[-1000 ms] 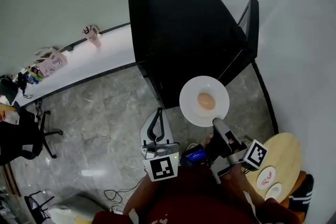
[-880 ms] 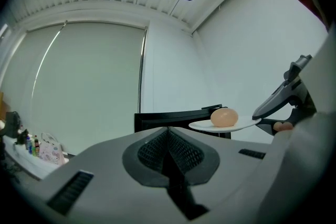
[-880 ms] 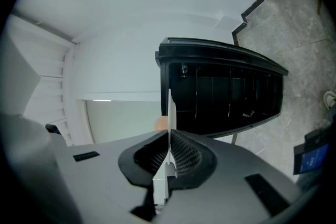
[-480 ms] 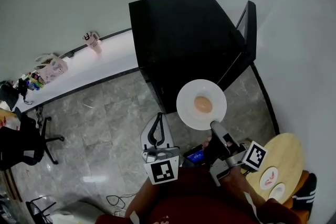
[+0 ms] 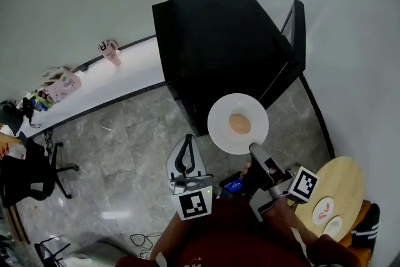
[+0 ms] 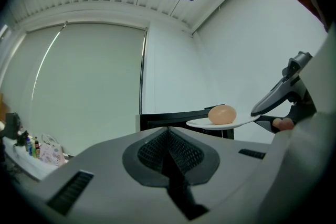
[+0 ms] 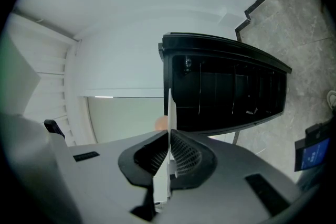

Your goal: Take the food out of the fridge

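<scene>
We note R gripper [image 5: 255,150] pinching rim of round white plate [image 5: 220,128], level, outside open black fridge [image 5: 212,34]; tan egg-shaped food [image 5: 239,123] sits mid-plate. L gripper [image 5: 185,139] pressed together, empty, at plate's 8 o'clock. Round wooden table [image 5: 344,179], likely set-down, lies at 4 o'clock, R arm nearer; path appears unobstructed

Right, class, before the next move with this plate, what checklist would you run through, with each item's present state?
1. Grip: the right gripper is shut on the plate rim: ok.
2. Load: plate level, egg-shaped food near its middle: ok.
3. Plate outside the fridge: ok.
4. Spare hand: the left gripper is shut, nothing between its jaws: ok.
5. The fridge door closed: not ok, it stands open.
6. Bare space on the round table: ok.
</scene>
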`<move>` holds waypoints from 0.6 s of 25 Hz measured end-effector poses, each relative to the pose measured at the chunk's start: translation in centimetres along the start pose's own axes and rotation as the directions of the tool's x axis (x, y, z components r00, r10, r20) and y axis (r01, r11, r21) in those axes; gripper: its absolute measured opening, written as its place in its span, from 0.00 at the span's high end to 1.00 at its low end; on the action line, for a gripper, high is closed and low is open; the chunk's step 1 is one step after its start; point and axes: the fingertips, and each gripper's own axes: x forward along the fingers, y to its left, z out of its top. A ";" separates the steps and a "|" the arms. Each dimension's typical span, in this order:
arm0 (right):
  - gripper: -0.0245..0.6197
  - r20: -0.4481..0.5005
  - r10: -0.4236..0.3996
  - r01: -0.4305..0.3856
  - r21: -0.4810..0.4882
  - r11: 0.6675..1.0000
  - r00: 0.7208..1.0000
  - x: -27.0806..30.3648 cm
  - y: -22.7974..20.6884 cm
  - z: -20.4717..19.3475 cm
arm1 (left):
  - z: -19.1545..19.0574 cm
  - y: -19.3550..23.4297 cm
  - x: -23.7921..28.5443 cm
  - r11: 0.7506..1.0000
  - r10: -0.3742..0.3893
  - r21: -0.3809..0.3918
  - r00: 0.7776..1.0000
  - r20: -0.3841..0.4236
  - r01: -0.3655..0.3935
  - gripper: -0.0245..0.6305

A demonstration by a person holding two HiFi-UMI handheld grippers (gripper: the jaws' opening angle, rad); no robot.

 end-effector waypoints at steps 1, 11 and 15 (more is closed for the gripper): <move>0.91 -0.001 -0.001 0.001 0.000 1.000 1.000 0.0 0.1 0.0 | 0.0 0.0 0.0 1.000 0.000 0.001 1.000 0.001 0.000 0.94; 0.91 -0.002 -0.011 0.011 -0.001 1.000 1.000 -0.3 -0.2 0.0 | 0.3 -0.3 -0.2 1.000 -0.005 0.005 1.000 0.008 0.004 0.94; 0.91 -0.003 -0.014 0.014 -0.001 1.000 1.000 -0.4 -0.2 -0.1 | 0.2 -0.4 -0.4 1.000 -0.006 0.006 1.000 0.004 0.006 0.94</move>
